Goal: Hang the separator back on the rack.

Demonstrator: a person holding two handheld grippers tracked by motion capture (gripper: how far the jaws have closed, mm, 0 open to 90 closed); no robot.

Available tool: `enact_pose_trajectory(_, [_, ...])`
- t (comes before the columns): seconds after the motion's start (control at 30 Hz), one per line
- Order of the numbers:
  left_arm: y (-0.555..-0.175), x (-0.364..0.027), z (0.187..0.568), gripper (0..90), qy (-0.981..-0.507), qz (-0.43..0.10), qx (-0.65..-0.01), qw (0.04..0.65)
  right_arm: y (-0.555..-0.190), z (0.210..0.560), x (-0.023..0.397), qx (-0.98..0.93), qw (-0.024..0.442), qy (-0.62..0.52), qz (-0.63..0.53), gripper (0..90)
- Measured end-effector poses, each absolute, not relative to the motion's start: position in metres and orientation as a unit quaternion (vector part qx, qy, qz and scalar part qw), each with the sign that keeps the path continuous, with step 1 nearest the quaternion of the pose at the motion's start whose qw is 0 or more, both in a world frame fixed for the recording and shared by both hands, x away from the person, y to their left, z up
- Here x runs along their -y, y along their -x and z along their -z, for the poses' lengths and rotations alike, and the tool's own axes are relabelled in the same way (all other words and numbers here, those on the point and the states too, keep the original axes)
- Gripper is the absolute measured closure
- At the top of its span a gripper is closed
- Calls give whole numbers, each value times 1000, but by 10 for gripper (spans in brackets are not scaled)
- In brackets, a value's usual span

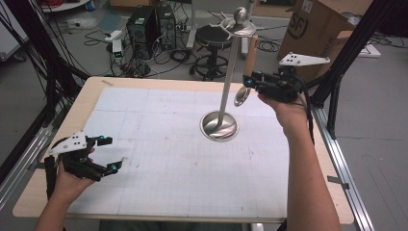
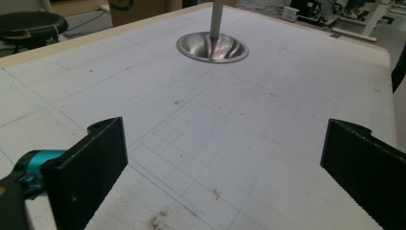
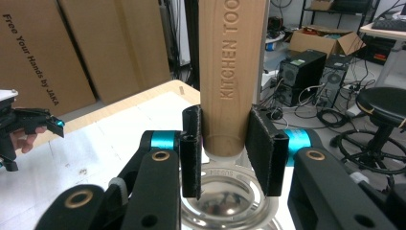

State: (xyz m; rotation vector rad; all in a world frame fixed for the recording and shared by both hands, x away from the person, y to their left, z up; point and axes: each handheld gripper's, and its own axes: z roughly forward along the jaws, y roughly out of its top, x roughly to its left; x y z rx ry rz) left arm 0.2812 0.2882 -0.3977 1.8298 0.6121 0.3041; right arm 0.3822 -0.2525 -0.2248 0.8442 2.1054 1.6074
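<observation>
Wooden utensil handle (image 3: 233, 72) is clamped upright betw. jaws of right gripper (image 3: 225, 151), metal bowl end (image 3: 225, 203) just below. Left gripper (image 2: 222, 158) is held w/ jaws wide apart, stand base (image 2: 212, 47) well ahead.

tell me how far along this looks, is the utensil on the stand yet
Not yet. Already done: the right tool is shut on the wooden handle of a ladle, lifted beside the stand. In hand: carrying it near the top hooks. Left: probably hanging it and letting go. The left tool is open, idle over the table.
</observation>
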Motion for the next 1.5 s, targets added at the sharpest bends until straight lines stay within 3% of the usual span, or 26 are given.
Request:
enact_pose_trajectory(0.4, [-281, -289, 398, 28, -777, -130, -259, 559, -386, 226, 246, -744, 181, -301, -568, 670])
enact_pose_trajectory(0.67, [-281, -289, 398, 28, -777, -130, -259, 559, -384, 226, 248, -747, 176, -310, -562, 526])
enact_pose_trajectory(0.9, [-281, -289, 398, 27, -776, -129, -260, 561, -374, 222, 253, -748, 185, -305, -560, 460])
enact_pose_trajectory(1.5, [-280, -288, 397, 28, -776, -129, -259, 561, -345, 217, 257, -754, 201, -275, -562, 388])
